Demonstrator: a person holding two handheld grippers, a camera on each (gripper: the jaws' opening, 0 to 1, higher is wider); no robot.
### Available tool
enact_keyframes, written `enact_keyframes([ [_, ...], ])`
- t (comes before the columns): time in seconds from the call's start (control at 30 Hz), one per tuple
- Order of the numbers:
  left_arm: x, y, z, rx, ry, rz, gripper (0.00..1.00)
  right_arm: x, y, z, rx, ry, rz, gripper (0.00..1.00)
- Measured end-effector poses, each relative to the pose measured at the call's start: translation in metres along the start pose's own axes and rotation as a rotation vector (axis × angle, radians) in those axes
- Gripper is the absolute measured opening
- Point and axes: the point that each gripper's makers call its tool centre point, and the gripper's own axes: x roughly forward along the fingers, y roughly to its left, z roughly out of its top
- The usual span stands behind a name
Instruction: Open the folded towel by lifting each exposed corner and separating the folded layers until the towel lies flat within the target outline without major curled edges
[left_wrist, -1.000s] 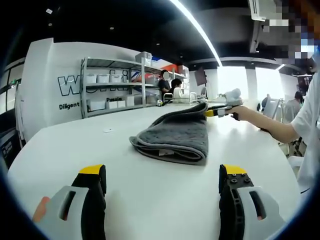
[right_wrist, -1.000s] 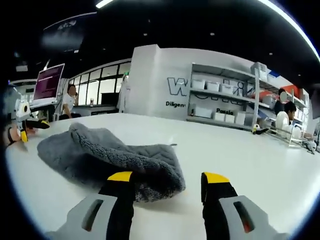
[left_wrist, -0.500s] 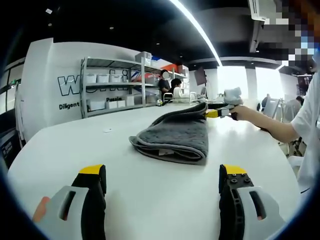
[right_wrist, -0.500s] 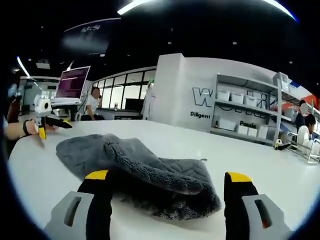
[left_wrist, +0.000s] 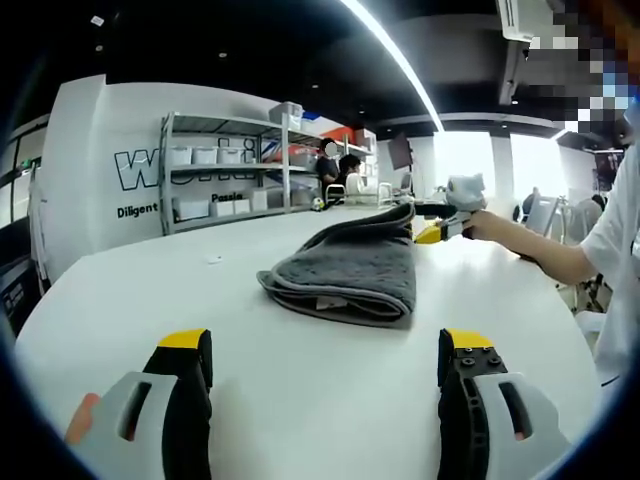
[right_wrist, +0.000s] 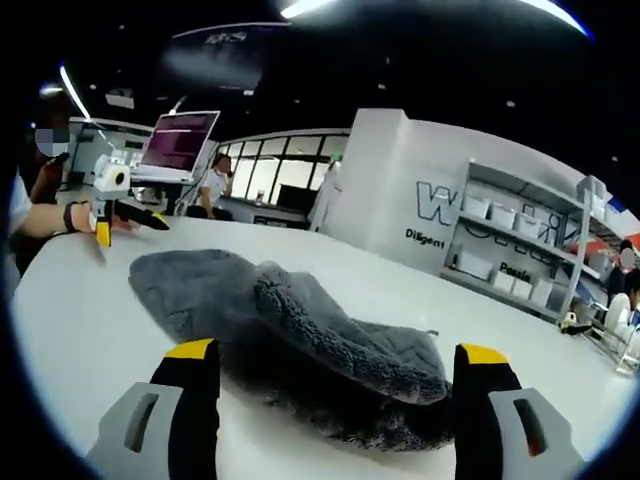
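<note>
The grey folded towel (right_wrist: 300, 350) in front of me is thick, fluffy cloth with a matt, shaggy pile and a smoother stitched hem (left_wrist: 340, 290). It lies on the white table (left_wrist: 130, 290), smooth with a soft sheen. My left gripper (left_wrist: 325, 375) and right gripper (right_wrist: 338, 385) look like matt grey plastic with black jaws and yellow tips. The far grey shelving rack (left_wrist: 225, 170) looks like painted metal.

Towel (left_wrist: 350, 272) on table (left_wrist: 150, 290)
</note>
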Motion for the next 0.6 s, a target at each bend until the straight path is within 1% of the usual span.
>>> enact_keyframes([
  [0.1, 0.000, 0.000, 0.000, 0.000, 0.000, -0.001, 0.92, 0.000, 0.004, 0.005, -0.045, -0.017, 0.011, 0.93],
  [0.2, 0.000, 0.000, 0.000, 0.001, 0.002, -0.001, 0.92, 0.001, 0.008, 0.008, -0.081, -0.028, 0.030, 0.78],
  [0.23, 0.000, 0.000, 0.000, 0.000, 0.002, -0.001, 0.92, 0.001, 0.010, 0.008, -0.089, -0.027, 0.037, 0.71],
  [0.33, 0.000, 0.000, 0.000, 0.001, 0.001, -0.001, 0.92, 0.001, 0.014, 0.007, -0.136, -0.022, 0.053, 0.55],
  [0.4, 0.000, 0.001, 0.000, 0.001, 0.001, 0.000, 0.92, 0.001, 0.017, 0.008, -0.176, -0.022, 0.061, 0.47],
  [0.5, 0.000, 0.001, 0.000, 0.000, 0.001, 0.000, 0.92, 0.001, 0.022, 0.009, -0.227, -0.026, 0.074, 0.32],
  [0.53, 0.000, 0.001, 0.000, 0.000, 0.001, 0.000, 0.92, 0.001, 0.023, 0.010, -0.243, -0.029, 0.077, 0.30],
  [0.6, 0.000, 0.001, 0.000, 0.001, 0.002, -0.001, 0.92, 0.002, 0.026, 0.011, -0.269, -0.035, 0.080, 0.27],
])
